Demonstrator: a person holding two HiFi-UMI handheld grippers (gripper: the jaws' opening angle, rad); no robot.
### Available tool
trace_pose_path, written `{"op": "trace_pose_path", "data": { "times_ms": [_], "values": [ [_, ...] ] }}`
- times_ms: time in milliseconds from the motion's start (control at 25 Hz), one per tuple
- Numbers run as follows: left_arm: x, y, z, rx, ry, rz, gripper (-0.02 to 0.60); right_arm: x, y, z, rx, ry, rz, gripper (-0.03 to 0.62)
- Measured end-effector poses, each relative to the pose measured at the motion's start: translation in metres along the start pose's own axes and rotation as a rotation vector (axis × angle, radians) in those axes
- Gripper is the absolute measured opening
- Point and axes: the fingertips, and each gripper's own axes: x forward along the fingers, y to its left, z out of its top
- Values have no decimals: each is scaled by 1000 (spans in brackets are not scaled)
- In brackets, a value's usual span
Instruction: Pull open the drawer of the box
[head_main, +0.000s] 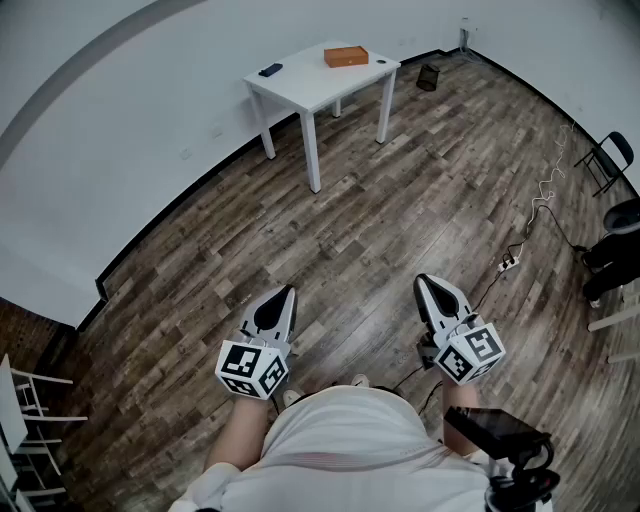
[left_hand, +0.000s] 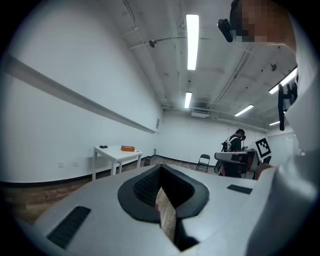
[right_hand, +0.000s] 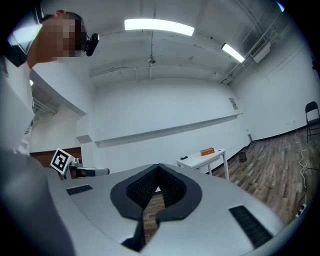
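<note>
Wide shot first: wood-plank floor (head_main: 400, 200) fills the room, with a white wall (head_main: 120, 120) curving round the far side. The white worktop (head_main: 320, 85) stands against that wall, well apart from the person, nothing but bare floor in btwn.

The person's torso in a light shirt (head_main: 350, 440) sits at the bottom edge of the head view, forearms out in front.

Left gripper (head_main: 287, 292) is held low over the floor, marker cube toward the body and nose pointing at the worktop. Its own view shows the jaws (left_hand: 161, 167) clenched tip to tip, with nothing btwn them.

Right gripper (head_main: 424, 281) is level w/ the left, just as far from the worktop. In its own view the jaws (right_hand: 159, 167) also meet at the tip, empty, w/ only floor showing thru the slot behind.

A folding chair (head_main: 612, 160) stands at the right side, and a cable (head_main: 540, 205) trails across the planks near it.

Now the task item. The orange box (head_main: 346, 56) lies flat on the worktop toward its far right part. It's too small from here to tell any detail of it. Both gripper views catch it in the distance, left (left_hand: 127, 148) and right (right_hand: 207, 151).

A small black object (head_main: 270, 70) sits at the worktop's left end, well apart from the box.
</note>
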Motion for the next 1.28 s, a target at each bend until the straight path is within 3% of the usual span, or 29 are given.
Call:
{"op": "trace_pose_path", "data": {
  "times_ms": [280, 520, 760, 1000, 1280],
  "values": [
    [48, -41, -22, -21, 20, 21, 11, -23, -66, -2, 19, 19, 42, -2],
    [69, -30, -19, -23, 52, 32, 11, -19, -94, -5, 75, -13, 22, -2],
    [113, -27, -31, -20, 75, -14, 11, -14, -125, -21, 89, 21, -21, -2],
    [179, -3, -26, -30, 59, -57, 11, 17, -166, -11, 55, 38, -86, -2],
    [254, 52, -3, -38, 60, -92, 11, 101, -198, -3, 56, 58, -108, -2]
  ]
}}
